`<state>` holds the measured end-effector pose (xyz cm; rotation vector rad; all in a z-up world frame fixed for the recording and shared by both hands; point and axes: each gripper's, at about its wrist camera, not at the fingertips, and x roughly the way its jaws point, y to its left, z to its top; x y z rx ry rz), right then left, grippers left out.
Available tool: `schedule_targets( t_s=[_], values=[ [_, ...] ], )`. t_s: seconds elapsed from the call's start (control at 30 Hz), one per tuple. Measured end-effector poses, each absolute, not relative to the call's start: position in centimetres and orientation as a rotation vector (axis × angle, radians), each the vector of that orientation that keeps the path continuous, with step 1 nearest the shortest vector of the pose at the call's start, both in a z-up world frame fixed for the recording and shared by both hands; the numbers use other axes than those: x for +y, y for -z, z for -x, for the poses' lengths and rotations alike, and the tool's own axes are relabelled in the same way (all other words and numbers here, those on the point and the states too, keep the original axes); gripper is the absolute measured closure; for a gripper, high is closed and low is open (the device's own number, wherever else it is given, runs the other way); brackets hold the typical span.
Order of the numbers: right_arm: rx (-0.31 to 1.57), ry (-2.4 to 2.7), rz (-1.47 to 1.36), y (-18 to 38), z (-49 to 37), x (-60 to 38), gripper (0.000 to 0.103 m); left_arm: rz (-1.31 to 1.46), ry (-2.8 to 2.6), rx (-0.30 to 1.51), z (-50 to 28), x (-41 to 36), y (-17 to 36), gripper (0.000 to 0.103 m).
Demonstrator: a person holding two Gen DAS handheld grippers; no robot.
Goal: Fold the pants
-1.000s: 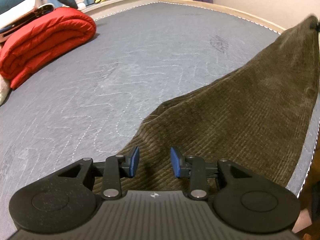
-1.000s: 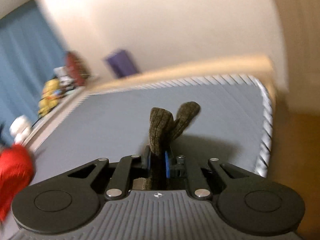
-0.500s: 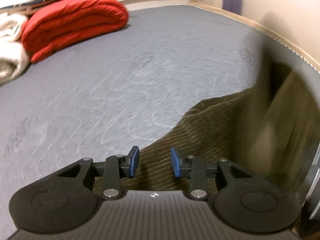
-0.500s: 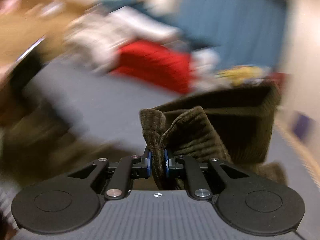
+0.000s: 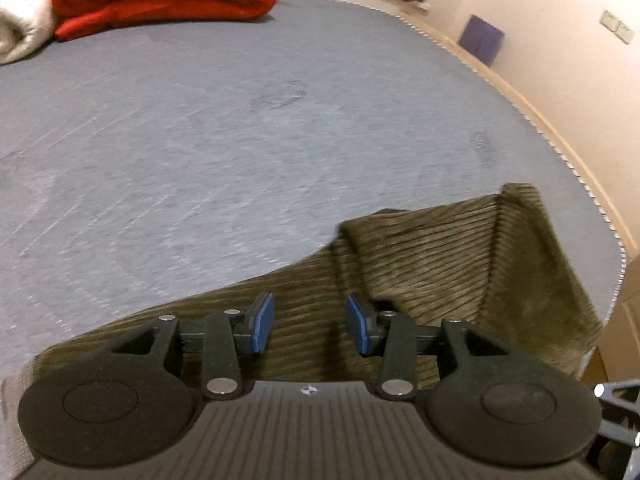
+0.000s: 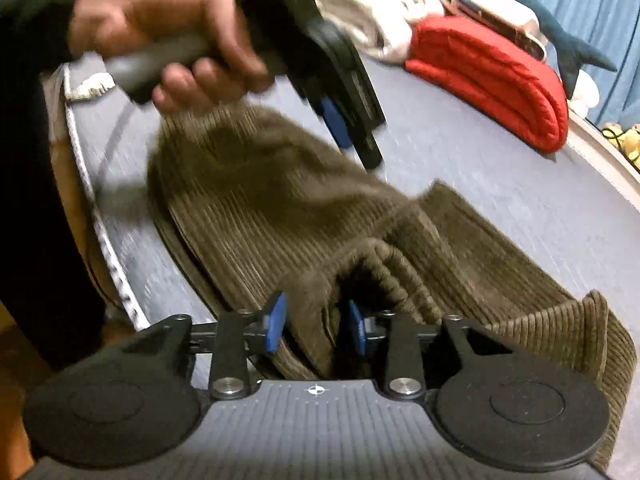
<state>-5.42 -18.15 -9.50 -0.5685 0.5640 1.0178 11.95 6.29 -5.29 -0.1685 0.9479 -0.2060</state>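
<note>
- My right gripper [image 6: 314, 326] stood open, with a fold of the pants [image 6: 280, 208] lying loose between its pads; it gripped nothing.
- My left gripper [image 5: 308, 324] was open too and empty, above the pants [image 5: 440, 264].
- The pants lay doubled at the near corner of the bed [image 5: 240, 128].
- I judged it best to let go cleanly, then press the fold flat.

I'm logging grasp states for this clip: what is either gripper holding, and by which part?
Neither holds anything: the left gripper hangs open above the pants; the right gripper has opened around a bunched fold.
</note>
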Motion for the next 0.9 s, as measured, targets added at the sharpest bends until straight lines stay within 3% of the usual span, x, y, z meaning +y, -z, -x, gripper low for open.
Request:
schedule_targets(
  t_s=[0.17,0.37,0.5,0.63,0.77,0.87,0.9],
  values=[
    [0.526,-1.091,0.656,10.2,6.8,-17.8,0.055,0.127,0.395,0.897,-11.7,2.5,4.0,0.045],
    [0.501,-1.133,0.521,5.5,4.7,-21.6,0.054,0.062,0.454,0.846,-11.0,-0.5,2.9,0.044],
    [0.542,-0.939,0.409,3.3,-0.3,-26.4,0.038,0.086,0.425,0.842,-11.3,0.2,3.2,0.045],
    [0.668,-0.724,0.380,4.1,-4.7,-30.0,0.035,0.077,0.427,0.842,-11.5,0.0,3.4,0.046],
    [0.921,-0.656,0.320,6.4,-7.3,-32.0,0.036,0.057,0.508,0.813,-10.9,-1.1,2.7,0.046],
    [0.986,-0.685,0.291,7.2,-7.2,-32.1,0.044,0.029,0.621,0.792,-10.1,-2.5,2.5,0.043],
    [0.989,-0.703,0.271,7.1,-7.1,-32.0,0.053,0.015,0.663,0.789,-9.7,-3.1,2.5,0.039]
  ],
)
